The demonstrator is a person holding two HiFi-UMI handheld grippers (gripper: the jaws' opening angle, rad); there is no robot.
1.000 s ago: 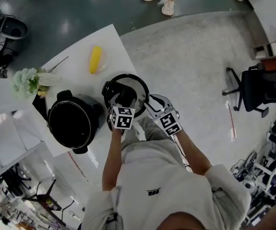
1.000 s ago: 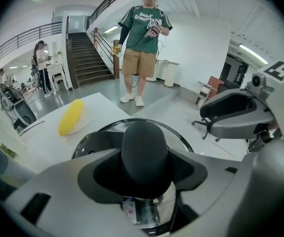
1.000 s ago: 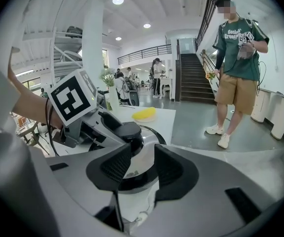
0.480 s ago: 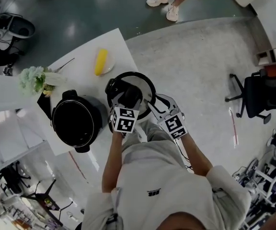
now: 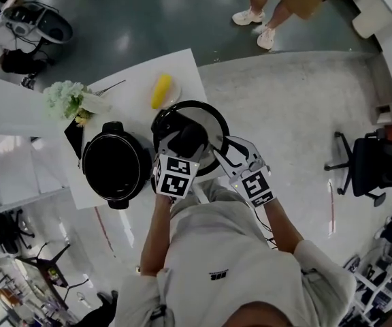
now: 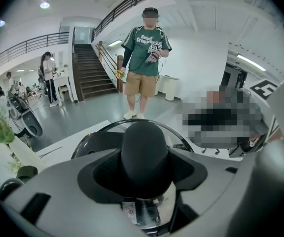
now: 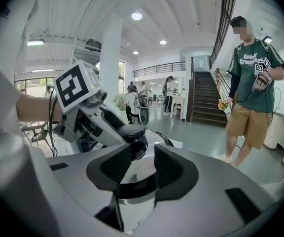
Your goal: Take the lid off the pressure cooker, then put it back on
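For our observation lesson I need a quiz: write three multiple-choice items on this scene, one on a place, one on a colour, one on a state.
1. Where is the lid, relative to the cooker? A. on it B. held up beside it C. under it
2. What colour is the corn? A. green B. yellow C. red
3. The cooker is A. open B. closed C. overturned
Answers: B, the left gripper and right gripper hold it beside the cooker; B, the cob is yellow; A, its dark inside shows.
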